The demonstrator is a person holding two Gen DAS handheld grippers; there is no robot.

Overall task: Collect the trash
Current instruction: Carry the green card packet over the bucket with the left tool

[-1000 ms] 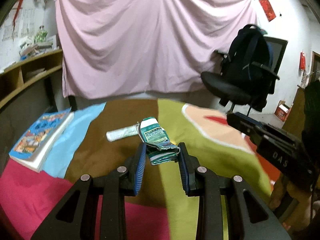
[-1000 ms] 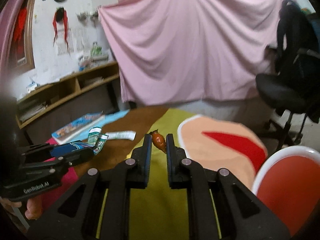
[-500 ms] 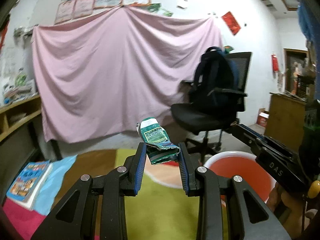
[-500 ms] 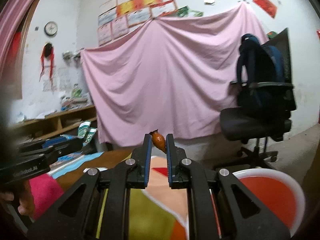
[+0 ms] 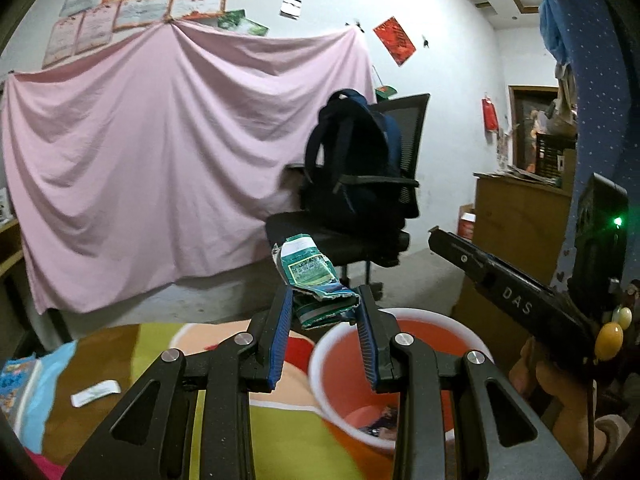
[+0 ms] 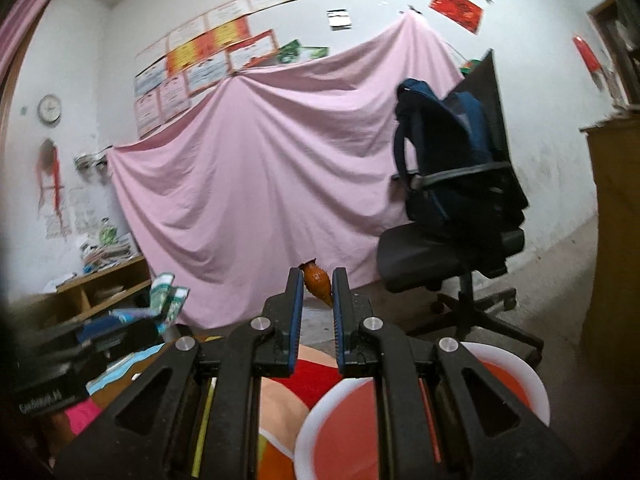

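Observation:
My left gripper (image 5: 323, 308) is shut on a crumpled green and white wrapper (image 5: 310, 274), held in the air above the near rim of a red bin with a white rim (image 5: 320, 364). My right gripper (image 6: 316, 288) is shut on a small orange wrapper (image 6: 317, 285), held up beside the same bin (image 6: 538, 384). The left gripper with the green wrapper (image 6: 166, 300) shows at the left of the right wrist view. The right gripper body (image 5: 516, 304) shows at the right of the left wrist view. A white paper scrap (image 5: 96, 392) lies on the table.
The table has a multicoloured cloth (image 5: 280, 440). The bin holds some dark trash (image 5: 380, 420) at its bottom. A book (image 5: 12, 384) lies at the table's left. An office chair with a dark backpack (image 5: 360, 184) stands behind. A wooden cabinet (image 5: 520, 236) stands right.
Both grippers have risen and swung right with their wrappers. The red bin has come into view below them and the table has dropped to the bottom of both views.

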